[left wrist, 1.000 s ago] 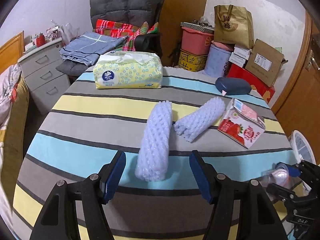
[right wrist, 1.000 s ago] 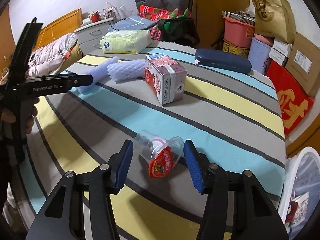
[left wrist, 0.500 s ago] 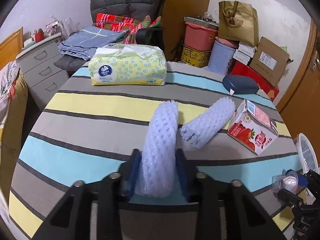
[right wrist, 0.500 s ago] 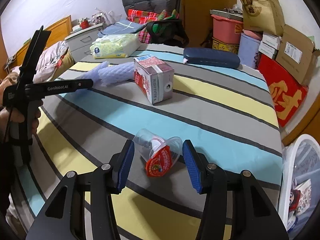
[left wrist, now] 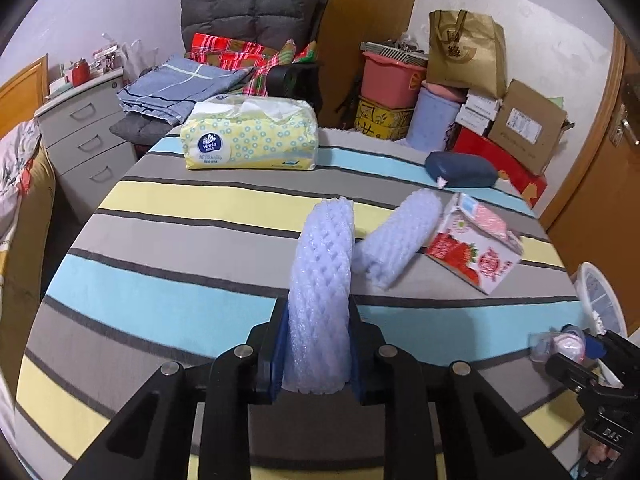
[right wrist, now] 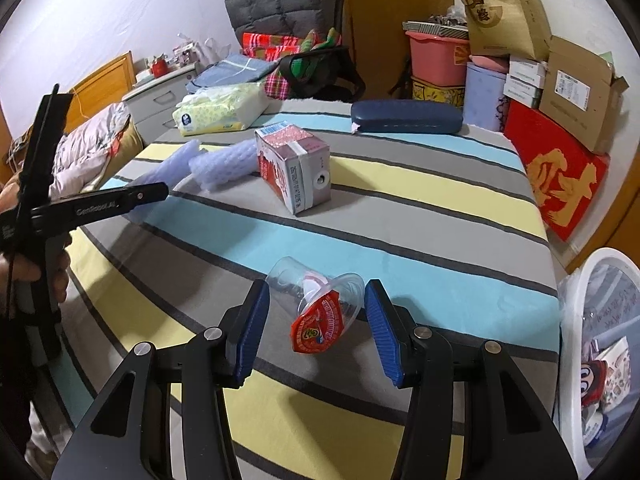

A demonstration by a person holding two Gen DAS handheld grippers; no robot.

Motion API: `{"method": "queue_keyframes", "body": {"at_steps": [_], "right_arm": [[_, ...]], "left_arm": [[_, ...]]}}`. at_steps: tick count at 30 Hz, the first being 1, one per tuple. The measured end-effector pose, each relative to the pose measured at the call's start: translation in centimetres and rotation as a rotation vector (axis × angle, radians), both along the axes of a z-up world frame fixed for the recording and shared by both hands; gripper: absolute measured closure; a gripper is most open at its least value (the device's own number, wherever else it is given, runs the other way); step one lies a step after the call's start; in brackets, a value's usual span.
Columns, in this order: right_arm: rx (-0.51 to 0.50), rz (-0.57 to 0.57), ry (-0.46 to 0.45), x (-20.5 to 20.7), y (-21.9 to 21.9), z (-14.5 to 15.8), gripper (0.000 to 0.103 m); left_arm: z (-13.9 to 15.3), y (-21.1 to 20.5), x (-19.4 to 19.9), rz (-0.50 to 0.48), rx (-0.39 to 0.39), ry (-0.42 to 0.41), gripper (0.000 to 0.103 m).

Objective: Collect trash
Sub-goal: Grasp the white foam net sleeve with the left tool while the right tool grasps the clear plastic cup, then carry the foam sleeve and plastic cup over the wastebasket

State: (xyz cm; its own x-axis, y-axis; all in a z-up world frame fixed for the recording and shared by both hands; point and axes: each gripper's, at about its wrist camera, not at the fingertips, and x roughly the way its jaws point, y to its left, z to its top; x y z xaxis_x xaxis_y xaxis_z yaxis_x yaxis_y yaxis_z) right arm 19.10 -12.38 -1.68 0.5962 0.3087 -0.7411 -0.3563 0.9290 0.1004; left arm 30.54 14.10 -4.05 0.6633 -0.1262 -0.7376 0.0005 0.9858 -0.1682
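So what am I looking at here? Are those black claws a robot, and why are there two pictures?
No robot: a person holds two hand-held grippers, each with a camera looking along its fingers, hence two pictures. The left gripper is shut on a foam net sleeve. The right gripper is open around a tipped clear cup, not gripping yet. On the striped tablecloth also lie a second foam sleeve, a strawberry milk carton, tissues and a blue case. A white bin stands beside.
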Motion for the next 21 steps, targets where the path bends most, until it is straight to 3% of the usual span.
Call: {"method": "queue_keyframes", "body": {"at_steps": [21], "right_arm": [[0.071, -0.093, -0.098, -2.7, -3.7, 3.0, 0.052]], "left_arm": [[5.3, -5.9, -7.2, -0.097, -0.018, -0.118, 0.077]]}}
